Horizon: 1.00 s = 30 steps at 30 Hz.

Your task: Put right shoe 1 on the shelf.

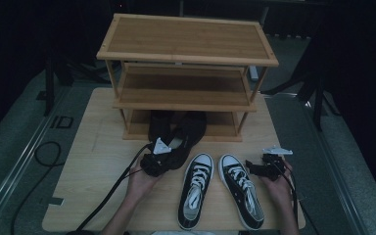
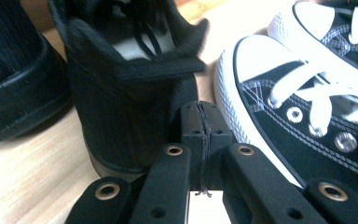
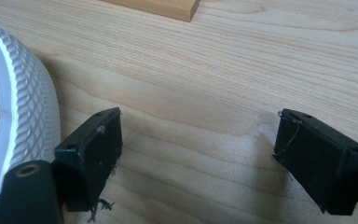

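At 12 o'clock of the left hand-held gripper (image 1: 160, 155), two black shoes (image 1: 176, 132) lie at the rack (image 1: 186, 39) base; jaws are clenched empty, just behind one heel (image 2: 130, 107). Right hand-held gripper (image 1: 263, 167) is released over bare surface (image 3: 223, 70). Risk: a shoe could be shoved askew by closed jaws. Counted: two black shoes, two white-toed sneakers (image 1: 196, 188), one rack, two grippers.

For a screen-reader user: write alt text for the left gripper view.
The left tongs, shut with nothing between their pads, sit just behind the heel of an all-black fabric high-top shoe on a pale wooden table. A second all-black shoe lies at left, and a black-and-white canvas sneaker with white laces at right.
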{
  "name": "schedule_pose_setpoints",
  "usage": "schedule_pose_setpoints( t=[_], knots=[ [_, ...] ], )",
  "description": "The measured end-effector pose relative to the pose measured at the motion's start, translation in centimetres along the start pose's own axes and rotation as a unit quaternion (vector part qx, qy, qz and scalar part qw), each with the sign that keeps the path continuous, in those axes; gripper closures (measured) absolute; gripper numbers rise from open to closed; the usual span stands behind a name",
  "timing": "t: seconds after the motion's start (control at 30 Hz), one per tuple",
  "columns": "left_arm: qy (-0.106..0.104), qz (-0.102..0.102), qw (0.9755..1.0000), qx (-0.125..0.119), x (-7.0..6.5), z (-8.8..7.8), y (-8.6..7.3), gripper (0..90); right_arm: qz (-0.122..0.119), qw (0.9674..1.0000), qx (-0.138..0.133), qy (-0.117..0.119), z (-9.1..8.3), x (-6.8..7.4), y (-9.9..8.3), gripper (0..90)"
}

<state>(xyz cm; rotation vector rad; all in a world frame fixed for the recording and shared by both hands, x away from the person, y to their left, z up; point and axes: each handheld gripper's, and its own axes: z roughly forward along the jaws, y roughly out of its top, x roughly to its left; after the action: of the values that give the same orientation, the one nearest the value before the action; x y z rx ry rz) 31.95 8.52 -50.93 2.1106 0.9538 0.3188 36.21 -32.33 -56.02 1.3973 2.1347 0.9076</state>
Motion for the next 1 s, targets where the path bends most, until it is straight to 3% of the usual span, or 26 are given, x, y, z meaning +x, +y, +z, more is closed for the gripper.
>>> schedule_pose_setpoints(
  t=[0.1,0.2,0.3,0.47,0.53,0.63,0.8,0.87,1.0],
  knots=[
    [-0.003,0.016,0.9998,0.011,-0.7,0.0,-0.2,89.8,0.0,1.0,0.0,0.0,0.0,0.0,0.0,14.9],
    [0.002,0.037,0.9985,0.041,-1.6,0.6,-0.7,89.7,0.0,1.0,0.0,0.0,0.0,0.0,0.0,14.9],
    [-0.001,0.035,0.9982,0.049,-1.8,1.3,-1.0,89.7,0.0,1.0,0.0,0.0,0.0,0.0,0.0,14.9],
    [0.007,0.018,0.9986,0.048,-1.1,2.8,-1.2,89.8,0.0,1.0,0.0,0.0,0.0,0.0,0.0,14.9],
    [0.004,0.017,0.9988,0.046,-0.9,3.0,-1.2,90.0,0.0,1.0,0.0,0.0,0.0,0.0,0.0,14.9],
    [0.017,0.026,0.9985,0.044,-1.0,3.2,-1.1,90.0,0.0,1.0,0.0,0.0,0.0,0.0,0.0,14.8],
    [0.03,0.021,0.9988,0.032,-0.4,3.3,-0.8,90.0,0.0,1.0,0.0,0.0,0.0,0.0,0.0,14.9],
    [0.024,0.016,0.9994,0.018,-0.2,3.3,-0.3,90.0,-0.001,1.0,0.0,0.0,0.0,0.0,0.0,14.9],
    [0.018,0.02,0.9995,0.017,0.0,3.6,0.0,90.0,0.0,1.0,0.0,0.0,0.0,0.0,0.0,14.9]
  ],
)
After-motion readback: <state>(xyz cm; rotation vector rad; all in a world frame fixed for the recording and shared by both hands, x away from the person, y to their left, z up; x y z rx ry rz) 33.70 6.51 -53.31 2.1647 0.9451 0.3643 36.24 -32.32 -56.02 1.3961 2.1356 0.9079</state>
